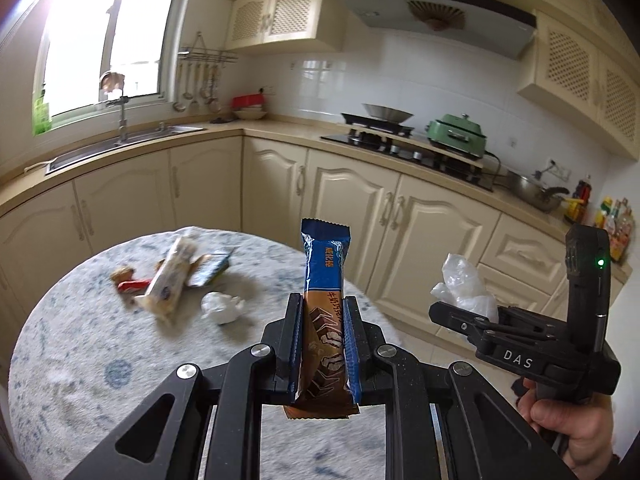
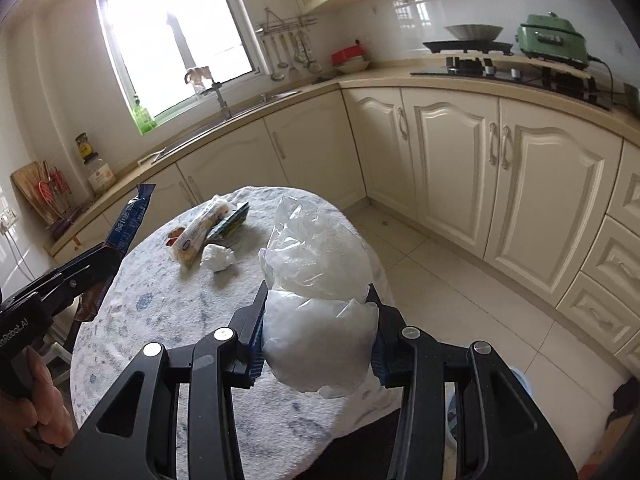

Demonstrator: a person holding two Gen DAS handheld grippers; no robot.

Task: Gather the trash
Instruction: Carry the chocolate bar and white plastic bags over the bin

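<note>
left gripper (image 1: 322, 332) pinches snack wrapper (image 1: 326, 280) (lower end hidden) | right gripper (image 2: 318, 320) clamps plastic bag (image 2: 316, 280)

White letters reading "DAS" are showing on the black body of the right gripper (image 1: 464, 312), at the right of the left wrist view. The left gripper (image 2: 110, 250), at the near left of the right wrist view, is bearing white lettering ending in "Robot.AI", its start cut off. The snack bar wrapper (image 1: 326, 312) is carrying orange Chinese characters, seemingly "牛奶巧克力".
</note>
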